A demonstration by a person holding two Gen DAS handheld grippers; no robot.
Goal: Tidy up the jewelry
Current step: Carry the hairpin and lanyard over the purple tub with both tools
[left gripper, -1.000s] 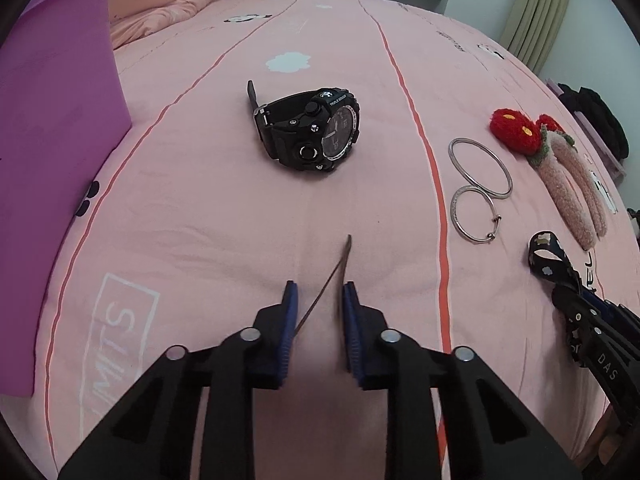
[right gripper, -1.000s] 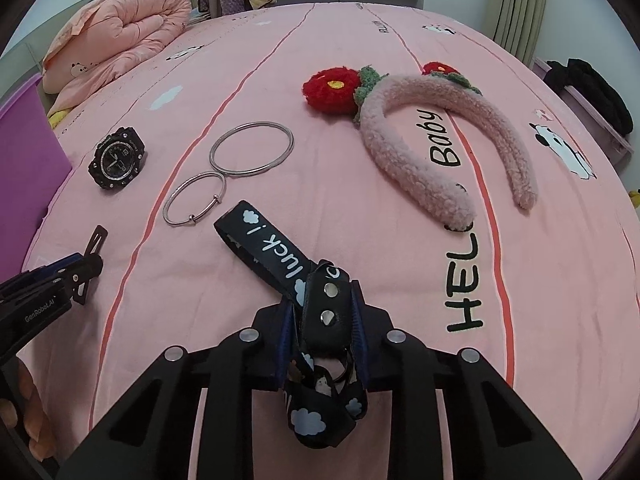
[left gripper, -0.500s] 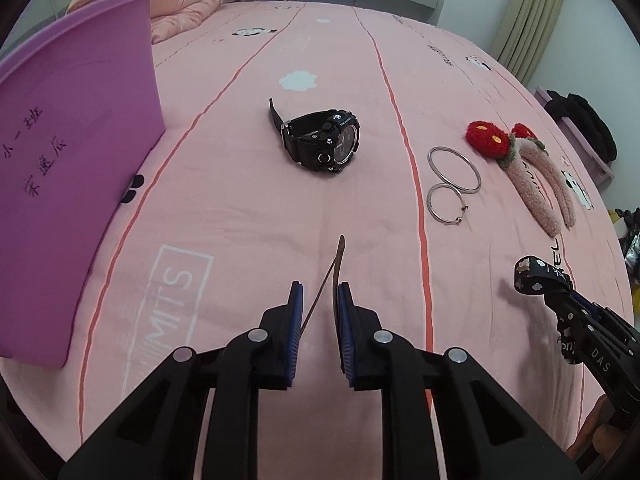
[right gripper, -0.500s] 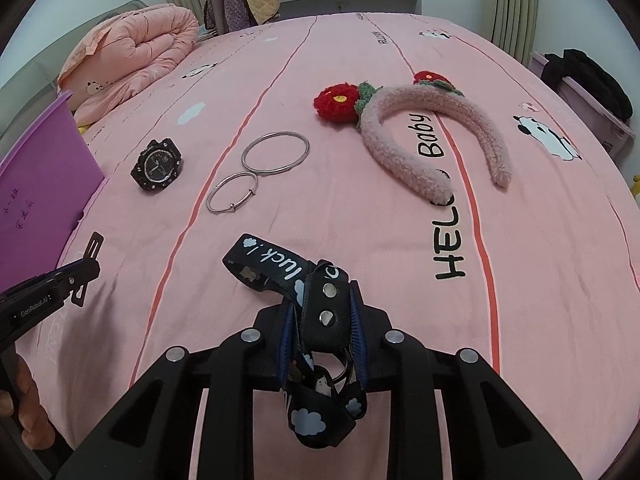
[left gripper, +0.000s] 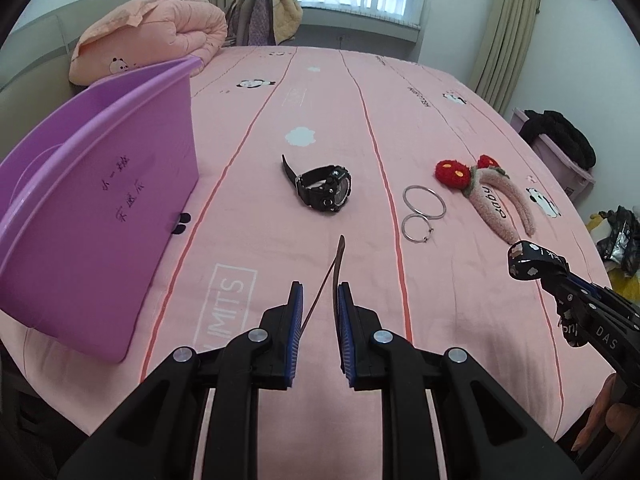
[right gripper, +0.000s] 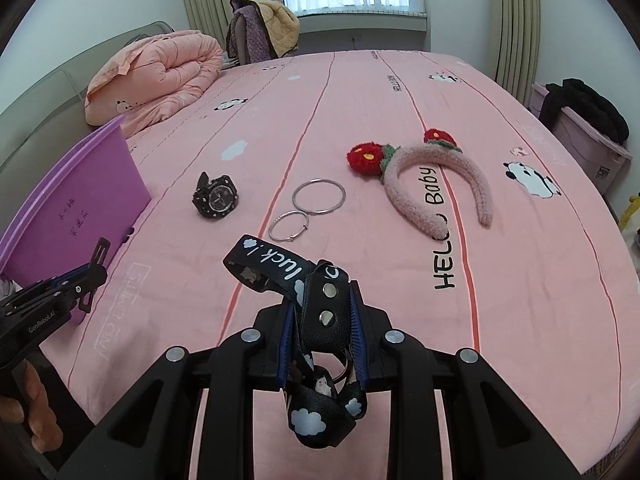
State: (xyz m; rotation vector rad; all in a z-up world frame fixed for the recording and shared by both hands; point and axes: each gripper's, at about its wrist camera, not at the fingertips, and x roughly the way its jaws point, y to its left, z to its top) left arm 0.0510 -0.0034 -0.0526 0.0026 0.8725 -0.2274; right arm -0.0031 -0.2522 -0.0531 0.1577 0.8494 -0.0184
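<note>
Both grippers carry pieces above the pink bedsheet [left gripper: 460, 128].
Left gripper [left gripper: 319, 300] jaws pinch a thin dark flat hair clip [left gripper: 337, 258]; right gripper [right gripper: 320, 316] clamps a black cloud-printed "luck" lanyard strap [right gripper: 276, 266].

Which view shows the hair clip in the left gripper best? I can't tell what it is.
The right wrist view: the hair clip appears side-on, flat and black, clamped in the left gripper. The left wrist view shows the clip only edge-on, a thin sliver between the pads.

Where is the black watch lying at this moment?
The black watch lies on the pink bed sheet, between the purple bin on its left and the two silver bangles on its right in the right wrist view.
</note>
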